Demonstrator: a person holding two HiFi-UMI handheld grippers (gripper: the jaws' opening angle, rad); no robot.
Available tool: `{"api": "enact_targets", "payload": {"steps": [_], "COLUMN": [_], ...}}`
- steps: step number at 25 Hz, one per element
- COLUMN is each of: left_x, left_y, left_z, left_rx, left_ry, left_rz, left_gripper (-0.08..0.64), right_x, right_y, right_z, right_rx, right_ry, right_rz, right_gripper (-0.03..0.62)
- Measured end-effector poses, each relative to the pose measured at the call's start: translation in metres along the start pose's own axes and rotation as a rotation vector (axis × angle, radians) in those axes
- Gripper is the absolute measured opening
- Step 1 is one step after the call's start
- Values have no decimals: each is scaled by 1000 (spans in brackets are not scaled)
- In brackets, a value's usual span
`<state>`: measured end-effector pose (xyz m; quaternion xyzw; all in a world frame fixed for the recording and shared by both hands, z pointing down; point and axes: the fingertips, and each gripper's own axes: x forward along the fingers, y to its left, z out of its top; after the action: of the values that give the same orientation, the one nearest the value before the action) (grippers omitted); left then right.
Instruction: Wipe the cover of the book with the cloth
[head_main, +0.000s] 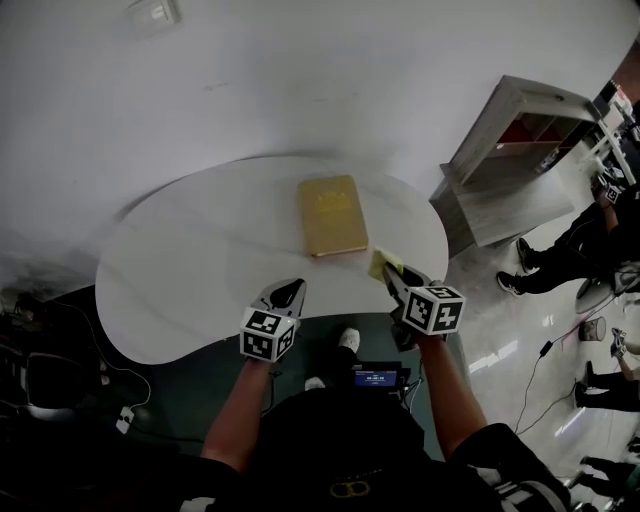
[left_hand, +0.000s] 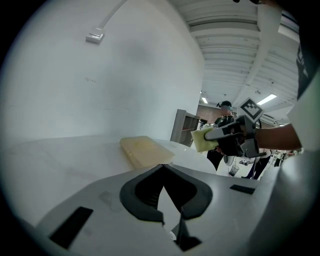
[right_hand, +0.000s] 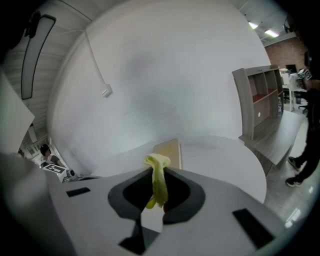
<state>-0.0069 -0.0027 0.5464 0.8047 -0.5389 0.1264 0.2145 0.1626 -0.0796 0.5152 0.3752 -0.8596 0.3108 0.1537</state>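
A tan book (head_main: 332, 215) lies flat on the white oval table (head_main: 190, 270), toward its far right side. The book (left_hand: 145, 151) also shows ahead of the left jaws, and the book (right_hand: 168, 150) shows beyond the right jaws. My right gripper (head_main: 388, 272) is shut on a yellow-green cloth (head_main: 385, 264), held just off the book's near right corner. The cloth (right_hand: 158, 181) hangs pinched between the right jaws. My left gripper (head_main: 290, 291) is shut and holds nothing, near the table's front edge, left of the book. From the left gripper view the cloth (left_hand: 204, 138) sits at the right gripper's tip.
A grey shelf unit (head_main: 510, 160) stands on the floor to the table's right. Seated people's legs (head_main: 560, 255) are at the far right. Cables and a white plug (head_main: 122, 415) lie on the dark floor at the left. A white wall (head_main: 300, 70) rises behind the table.
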Motion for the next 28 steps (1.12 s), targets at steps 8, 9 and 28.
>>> {"api": "enact_targets", "payload": {"steps": [8, 9, 28], "left_x": [-45, -49, -97], "left_y": [-16, -17, -38], "left_z": [-32, -35, -33], "left_rx": [-7, -6, 56], "left_ry": [-33, -36, -130], "left_rz": [29, 32, 95], "left_gripper": [5, 5, 4], "right_x": [-44, -48, -89], "right_y": [26, 28, 64], "right_z": [-44, -50, -62], "right_rx": [-20, -21, -24], "right_ry": [-9, -11, -98], "right_rz": [-25, -29, -24], "right_gripper": [87, 87, 87]}}
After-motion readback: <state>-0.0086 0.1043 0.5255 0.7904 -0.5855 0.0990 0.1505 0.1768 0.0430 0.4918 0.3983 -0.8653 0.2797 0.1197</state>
